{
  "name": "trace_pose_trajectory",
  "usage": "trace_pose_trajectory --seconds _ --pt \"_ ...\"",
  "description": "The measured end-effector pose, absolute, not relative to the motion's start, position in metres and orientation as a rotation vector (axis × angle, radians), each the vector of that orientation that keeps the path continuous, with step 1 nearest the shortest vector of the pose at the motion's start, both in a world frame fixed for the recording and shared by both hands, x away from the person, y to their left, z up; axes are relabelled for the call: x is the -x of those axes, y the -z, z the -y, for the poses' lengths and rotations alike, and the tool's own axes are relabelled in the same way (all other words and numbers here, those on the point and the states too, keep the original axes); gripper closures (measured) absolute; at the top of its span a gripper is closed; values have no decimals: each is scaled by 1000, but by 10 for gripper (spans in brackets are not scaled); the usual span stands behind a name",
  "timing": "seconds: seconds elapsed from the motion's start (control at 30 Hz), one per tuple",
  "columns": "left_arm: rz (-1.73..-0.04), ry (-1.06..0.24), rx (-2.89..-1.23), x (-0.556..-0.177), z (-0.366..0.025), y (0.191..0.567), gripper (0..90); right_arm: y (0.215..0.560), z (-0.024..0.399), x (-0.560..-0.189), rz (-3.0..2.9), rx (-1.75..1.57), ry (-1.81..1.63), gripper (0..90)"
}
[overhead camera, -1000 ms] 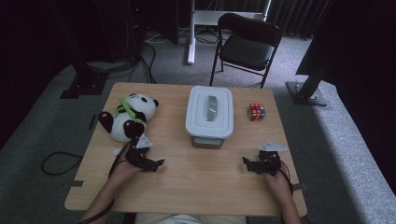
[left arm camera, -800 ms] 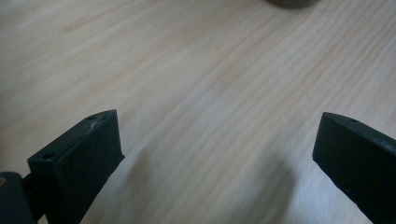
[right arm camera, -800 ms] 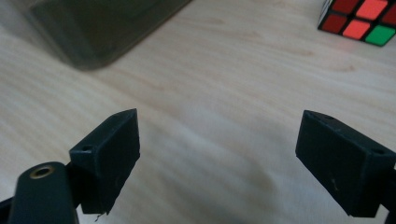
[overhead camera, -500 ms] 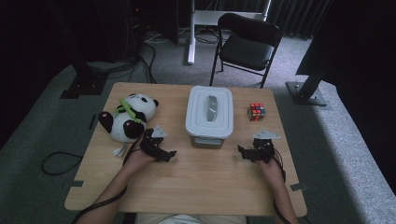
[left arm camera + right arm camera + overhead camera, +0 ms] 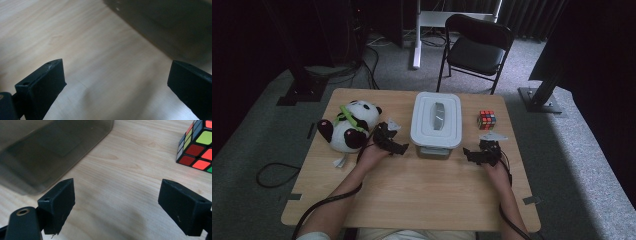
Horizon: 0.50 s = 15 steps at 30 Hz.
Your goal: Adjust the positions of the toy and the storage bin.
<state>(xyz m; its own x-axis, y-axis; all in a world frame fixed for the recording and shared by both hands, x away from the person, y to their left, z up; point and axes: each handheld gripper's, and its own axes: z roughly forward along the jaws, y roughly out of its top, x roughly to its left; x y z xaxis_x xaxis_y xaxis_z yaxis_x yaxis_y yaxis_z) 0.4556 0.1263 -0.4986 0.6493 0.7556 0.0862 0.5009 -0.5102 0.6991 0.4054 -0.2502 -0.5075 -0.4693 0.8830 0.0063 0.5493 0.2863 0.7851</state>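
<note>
Now both tongs, left [image 5: 399,149] & right [image 5: 469,152], have closed in on the box [image 5: 436,120] at 9 & 3 o'clock, jaws wide, ready to grab.

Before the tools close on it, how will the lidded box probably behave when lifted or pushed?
The lidded box looks like rigid plastic, so it should keep its shape. Its base is wide and low, so tipping seems unlikely. Its smooth walls may slip; the open left tool and right tool flank it.

Both grippers now nearer the lidded box [image 5: 436,122]: left gripper [image 5: 396,146] up beside its left wall, right gripper [image 5: 474,155] advanced toward its right corner.
</note>
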Motion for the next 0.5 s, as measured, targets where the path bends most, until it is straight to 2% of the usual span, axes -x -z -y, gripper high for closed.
trace_pose_trajectory --seconds 0.17,0.5 --pt "-1031 -451 -2177 -472 -123 499 19 510 248 -415 -2126 -1299 -1053 138" --pt "-1100 -507 -2139 -496 -122 502 19 507 238 -433 -2097 -1302 -1096 138"
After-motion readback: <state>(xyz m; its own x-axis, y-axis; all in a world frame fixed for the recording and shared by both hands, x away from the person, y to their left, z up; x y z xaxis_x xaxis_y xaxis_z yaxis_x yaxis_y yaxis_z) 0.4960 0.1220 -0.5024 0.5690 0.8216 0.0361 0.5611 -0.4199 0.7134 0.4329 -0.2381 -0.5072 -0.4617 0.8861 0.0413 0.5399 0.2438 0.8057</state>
